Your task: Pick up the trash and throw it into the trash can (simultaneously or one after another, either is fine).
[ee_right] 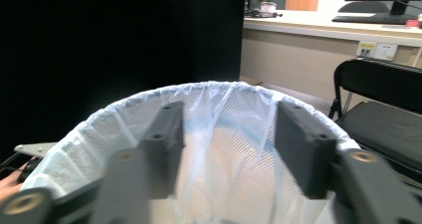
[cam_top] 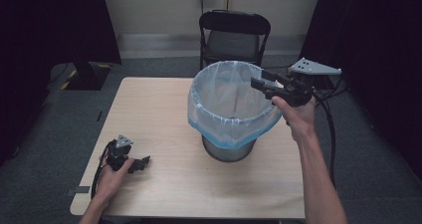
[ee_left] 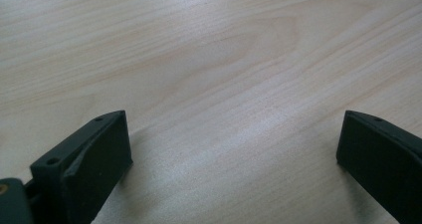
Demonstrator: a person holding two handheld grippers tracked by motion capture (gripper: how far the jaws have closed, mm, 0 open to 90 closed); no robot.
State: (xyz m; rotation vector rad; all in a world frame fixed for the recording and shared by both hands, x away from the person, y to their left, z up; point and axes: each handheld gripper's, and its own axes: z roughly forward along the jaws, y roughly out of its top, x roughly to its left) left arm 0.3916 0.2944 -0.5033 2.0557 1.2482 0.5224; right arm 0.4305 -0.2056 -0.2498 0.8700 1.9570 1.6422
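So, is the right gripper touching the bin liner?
Cannot tell. In the high view the right gripper overlaps the bin liner rim, with neither contact nor gap plain.

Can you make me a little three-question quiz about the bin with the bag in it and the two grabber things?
1. True or false: the left gripper is over the bin.
2. Where does the bag sit?
A. flat on the table
B. inside the bin, folded over its rim
C. on the chair
3. Fill in: the right gripper has its jaws ____ with nothing between them.

Key:
1. False. It is low over the table's near left part, apart from the bin.
2. B
3. open
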